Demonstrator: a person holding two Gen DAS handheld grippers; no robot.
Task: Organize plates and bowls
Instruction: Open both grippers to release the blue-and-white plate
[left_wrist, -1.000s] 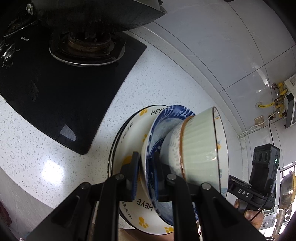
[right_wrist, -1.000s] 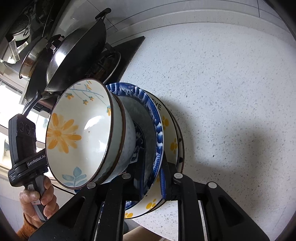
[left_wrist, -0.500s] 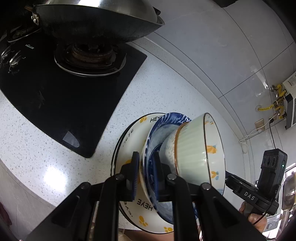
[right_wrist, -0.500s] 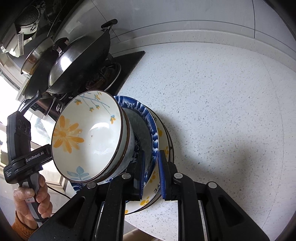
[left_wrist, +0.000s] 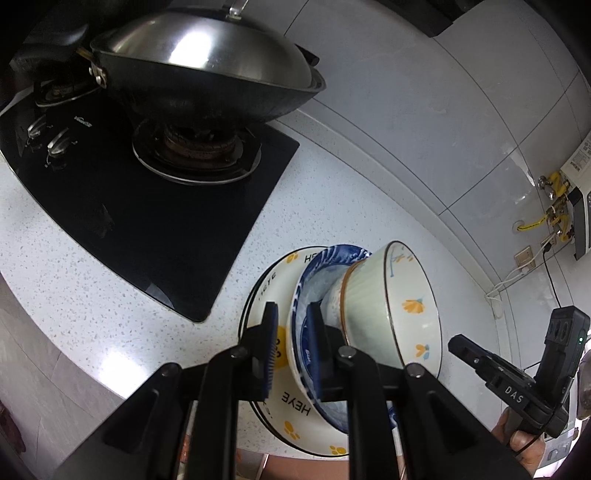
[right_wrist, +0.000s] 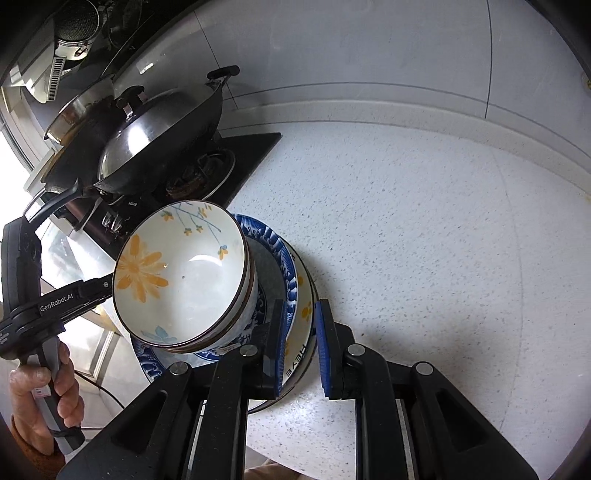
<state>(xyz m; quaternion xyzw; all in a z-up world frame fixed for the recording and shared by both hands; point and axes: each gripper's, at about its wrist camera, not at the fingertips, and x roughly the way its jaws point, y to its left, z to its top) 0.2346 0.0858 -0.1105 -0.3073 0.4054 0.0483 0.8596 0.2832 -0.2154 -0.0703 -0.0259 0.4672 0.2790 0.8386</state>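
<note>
1. The left tool (left_wrist: 291, 350) is set narrow, one blue pad on each side of the rim of the blue-patterned plate (left_wrist: 301, 295). I cannot tell whether the pads press on it.
2. The right tool (right_wrist: 300, 343) is also narrow. It straddles the opposite edge of the stack, taking in the blue-patterned plate's rim and the rim of the white "HEYE" plate (right_wrist: 303, 354). Contact is again unclear.
3. The stack sits at the near part of the speckled white bench (right_wrist: 406, 240). The "HEYE" plate is lowest in the stack, apart from a dark rim showing beneath it. The blue-patterned plate lies on it.
4. A floral bowl (right_wrist: 184, 280) with an orange flower inside is nested in a second bowl at the plate's centre.
5. Beyond the stack, a black glass hob (left_wrist: 166, 221) is set into the bench.
6. A lidded wok (left_wrist: 207, 74) stands on its burner.
7. A grey tiled wall (left_wrist: 424, 129) rises behind.
</note>
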